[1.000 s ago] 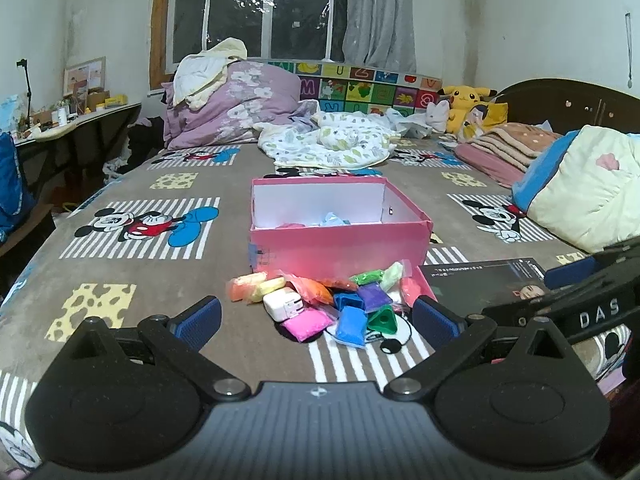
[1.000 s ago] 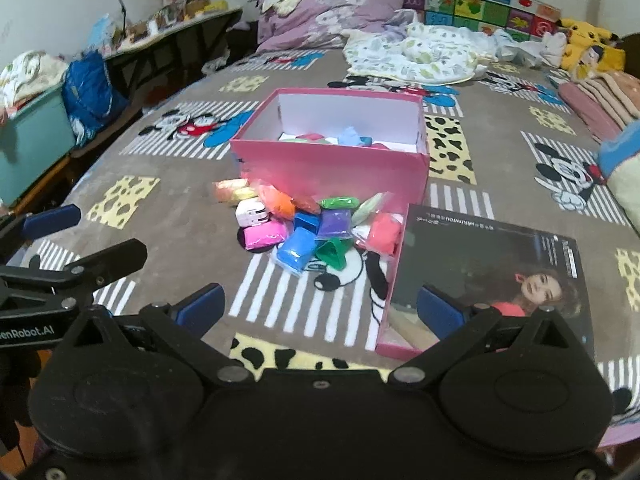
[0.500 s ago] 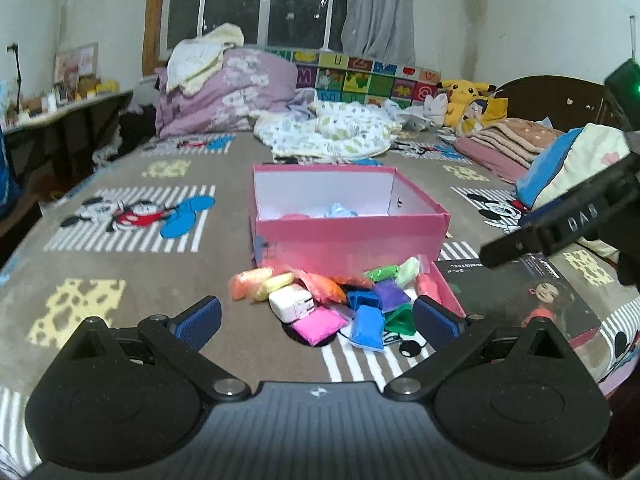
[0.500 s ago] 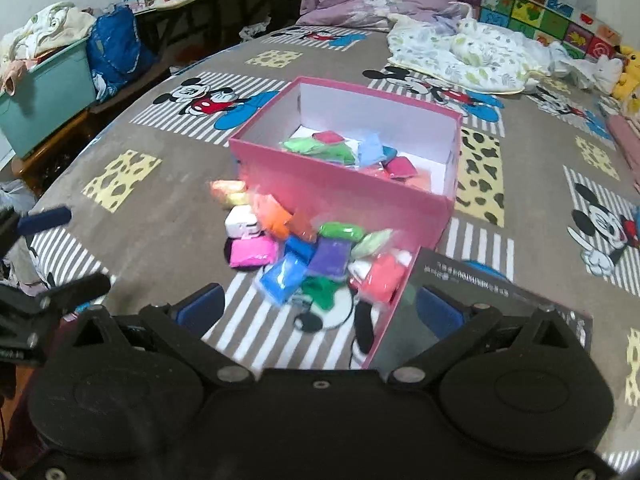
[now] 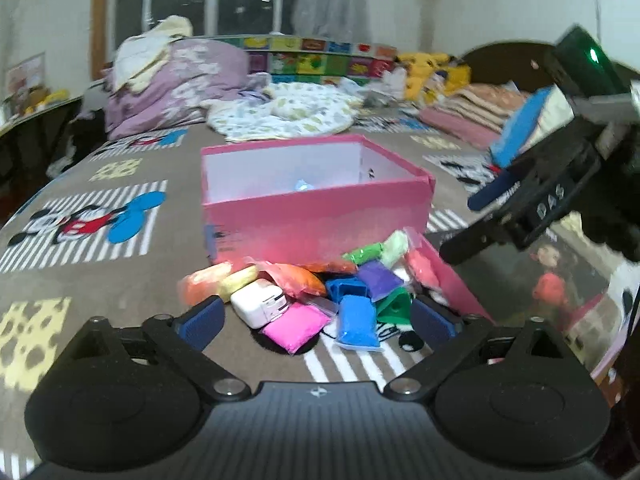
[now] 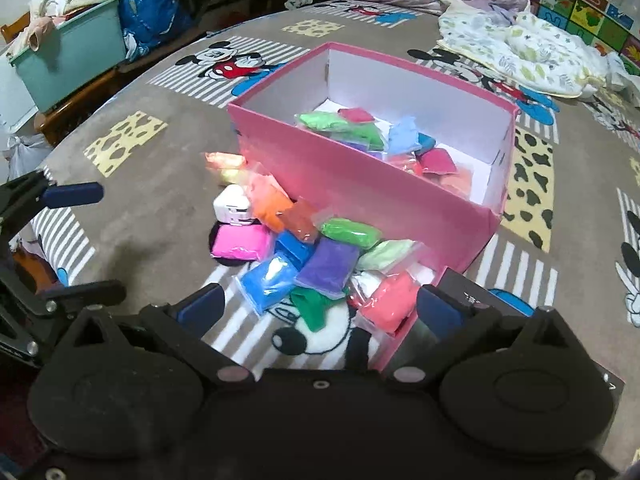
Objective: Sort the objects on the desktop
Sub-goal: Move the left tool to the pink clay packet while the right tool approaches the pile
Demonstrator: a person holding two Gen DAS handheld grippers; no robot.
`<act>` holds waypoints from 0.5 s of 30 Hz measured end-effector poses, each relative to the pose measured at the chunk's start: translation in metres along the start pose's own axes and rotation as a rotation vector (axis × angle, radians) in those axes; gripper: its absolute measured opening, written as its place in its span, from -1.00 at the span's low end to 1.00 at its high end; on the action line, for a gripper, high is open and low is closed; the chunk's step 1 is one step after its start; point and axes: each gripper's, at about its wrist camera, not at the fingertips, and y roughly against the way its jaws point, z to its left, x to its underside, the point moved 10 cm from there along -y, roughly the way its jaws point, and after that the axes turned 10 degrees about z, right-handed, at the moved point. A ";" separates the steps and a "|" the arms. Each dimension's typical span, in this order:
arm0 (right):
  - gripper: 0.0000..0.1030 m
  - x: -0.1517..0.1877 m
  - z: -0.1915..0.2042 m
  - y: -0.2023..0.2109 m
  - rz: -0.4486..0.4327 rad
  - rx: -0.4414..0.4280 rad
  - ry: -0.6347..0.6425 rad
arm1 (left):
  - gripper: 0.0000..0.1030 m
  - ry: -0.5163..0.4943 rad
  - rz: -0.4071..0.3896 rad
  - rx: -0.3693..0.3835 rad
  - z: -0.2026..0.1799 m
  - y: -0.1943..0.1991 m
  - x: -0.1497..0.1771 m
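Note:
A pink box (image 5: 320,216) stands open on the bed; in the right wrist view (image 6: 360,184) it holds several clay packets. In front of it lies a pile of coloured clay packets (image 5: 352,280) (image 6: 320,256) with a white charger (image 5: 260,304) (image 6: 234,208). My left gripper (image 5: 316,316) is open and empty, low before the pile. My right gripper (image 6: 320,308) is open and empty, above the pile's near edge. It shows raised at the right of the left wrist view (image 5: 520,200).
The box lid (image 5: 560,280) lies dark side up right of the pile, also in the right wrist view (image 6: 480,304). Bedding (image 5: 280,112) and a purple quilt (image 5: 172,88) lie at the back. A teal bin (image 6: 72,56) stands left of the bed.
Both grippers have moved forward toward the pile. The right gripper has risen and now looks down into the box. Both stay open.

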 end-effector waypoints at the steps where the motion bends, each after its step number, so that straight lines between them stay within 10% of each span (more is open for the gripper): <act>1: 0.99 0.000 -0.003 -0.002 0.001 -0.003 -0.001 | 0.71 -0.016 0.007 0.007 0.000 -0.007 0.000; 8: 0.98 -0.002 -0.012 -0.017 -0.001 -0.032 -0.016 | 0.19 -0.050 0.087 0.066 0.008 -0.049 0.007; 15: 0.75 0.002 0.000 -0.036 0.043 -0.058 0.034 | 0.15 -0.091 0.119 0.086 0.015 -0.073 0.006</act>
